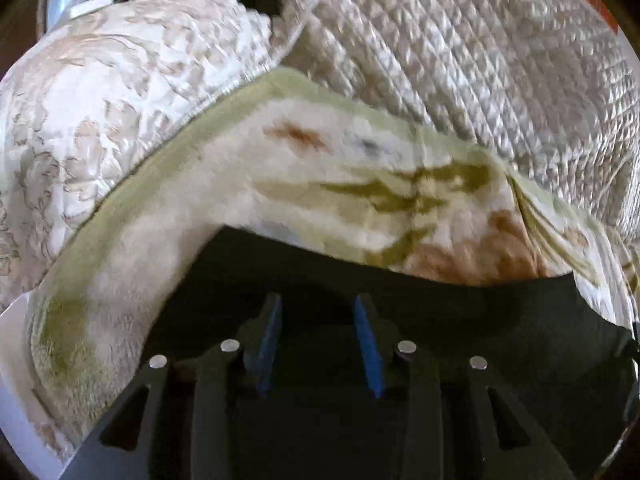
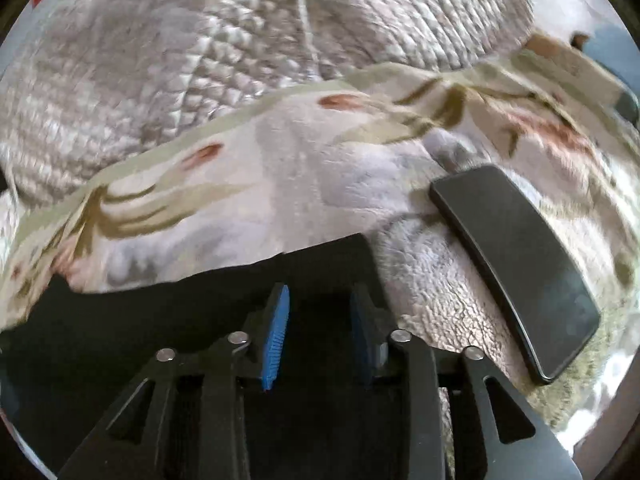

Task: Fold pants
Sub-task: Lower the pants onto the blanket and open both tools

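The black pants (image 1: 440,300) lie on a fleece floral blanket (image 1: 320,184), filling the lower part of the left wrist view. My left gripper (image 1: 318,304) hovers over them with its blue pads (image 1: 272,328) apart, and only the dark cloth shows in the gap. In the right wrist view the pants (image 2: 120,312) run from the lower left to the centre. My right gripper (image 2: 320,296) stands over their right edge with its blue pads (image 2: 276,332) apart. I see nothing pinched by either one.
A black phone (image 2: 516,268) lies on the blanket (image 2: 280,184) just right of the right gripper. Beyond the blanket lies a quilted beige bedspread (image 1: 480,60) (image 2: 200,40). A patterned quilted pillow (image 1: 120,80) sits at the left.
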